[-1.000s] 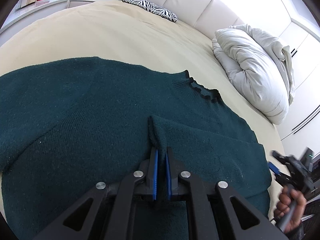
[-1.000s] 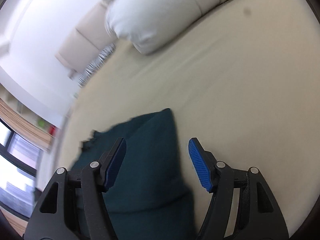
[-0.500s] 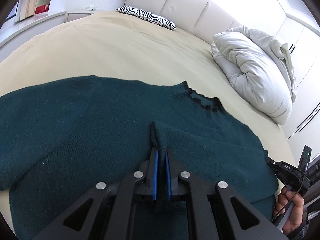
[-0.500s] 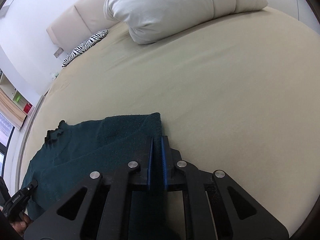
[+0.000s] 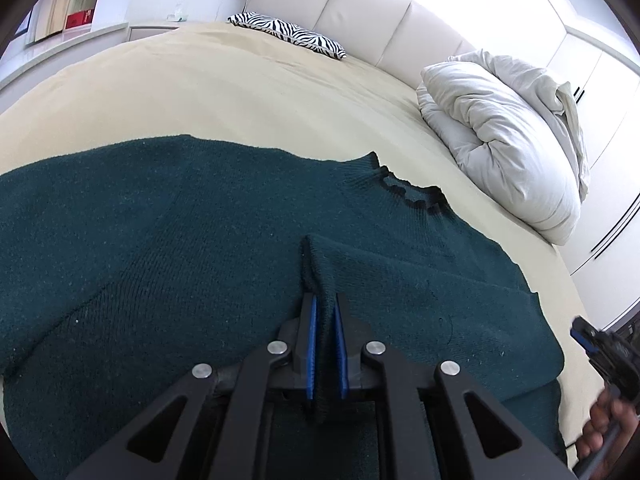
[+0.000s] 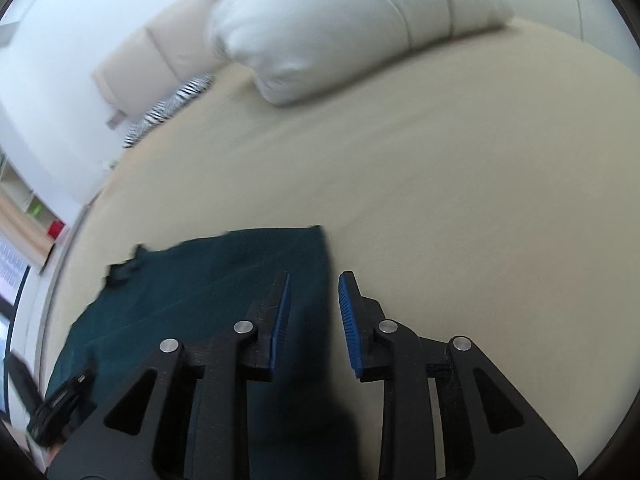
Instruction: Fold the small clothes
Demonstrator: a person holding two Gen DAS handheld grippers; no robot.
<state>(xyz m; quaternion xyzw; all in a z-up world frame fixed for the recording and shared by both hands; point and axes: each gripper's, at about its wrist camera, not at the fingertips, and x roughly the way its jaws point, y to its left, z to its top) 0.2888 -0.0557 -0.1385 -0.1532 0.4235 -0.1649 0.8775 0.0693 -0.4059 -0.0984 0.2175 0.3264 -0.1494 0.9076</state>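
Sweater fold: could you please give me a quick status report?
Left gripper shut on sweater sleeve. Right gripper open over its edge. Nothing in the way.

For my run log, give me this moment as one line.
left gripper: shut on sweater sleeve cuff | right gripper: open over sweater edge | sweater: flat on bed, sleeve folded inward

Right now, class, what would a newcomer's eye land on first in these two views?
The dark green sweater spread over the beige bed, nearest the cameras. The left gripper has its jaws shut on a sweater fold; the right gripper is open over its edge. A white duvet lies bunched by the headboard.
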